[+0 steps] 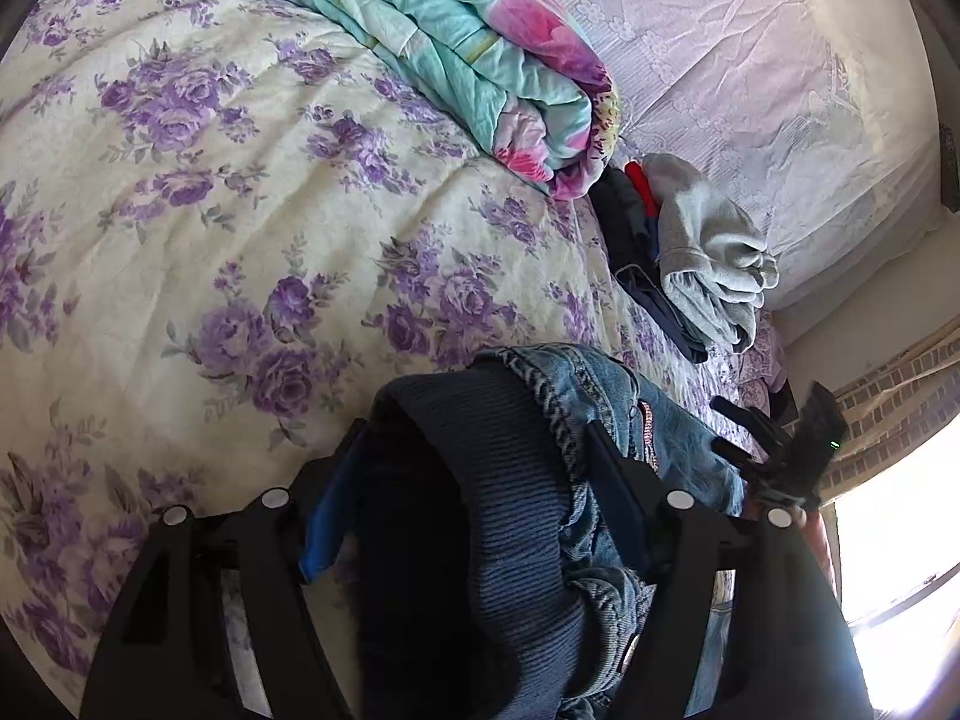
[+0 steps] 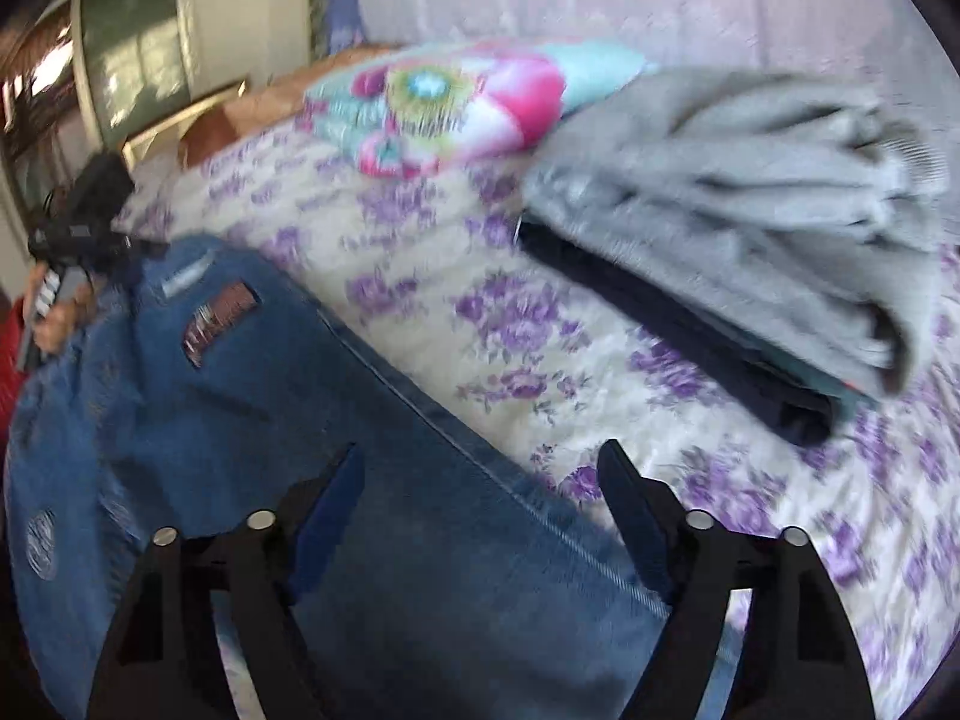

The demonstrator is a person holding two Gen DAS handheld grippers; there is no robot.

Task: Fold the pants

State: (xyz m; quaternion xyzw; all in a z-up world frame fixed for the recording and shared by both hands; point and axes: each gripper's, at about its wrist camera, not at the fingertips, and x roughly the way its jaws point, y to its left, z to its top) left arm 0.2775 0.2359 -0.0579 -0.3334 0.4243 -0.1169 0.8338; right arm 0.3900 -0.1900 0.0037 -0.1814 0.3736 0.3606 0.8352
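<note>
Blue denim pants [image 2: 252,420] with patches lie spread on the floral bedspread [image 2: 480,312], blurred in the right wrist view. Their dark ribbed waistband [image 1: 474,480] and denim edge [image 1: 600,396] sit bunched between the fingers of my left gripper [image 1: 474,450], whose jaws stand wide around the cloth without pinching it. My right gripper [image 2: 480,474] is open and empty, hovering over the pants' side seam. The right gripper shows at far right of the left wrist view [image 1: 774,444]; the left gripper shows at far left of the right wrist view [image 2: 78,228].
A stack of folded clothes, grey on top [image 2: 750,192] with dark ones beneath [image 1: 636,228], lies on the bed to the right. A rolled teal and pink quilt [image 1: 456,42] lies further back. A pale lace cover [image 1: 750,60] runs along the far side.
</note>
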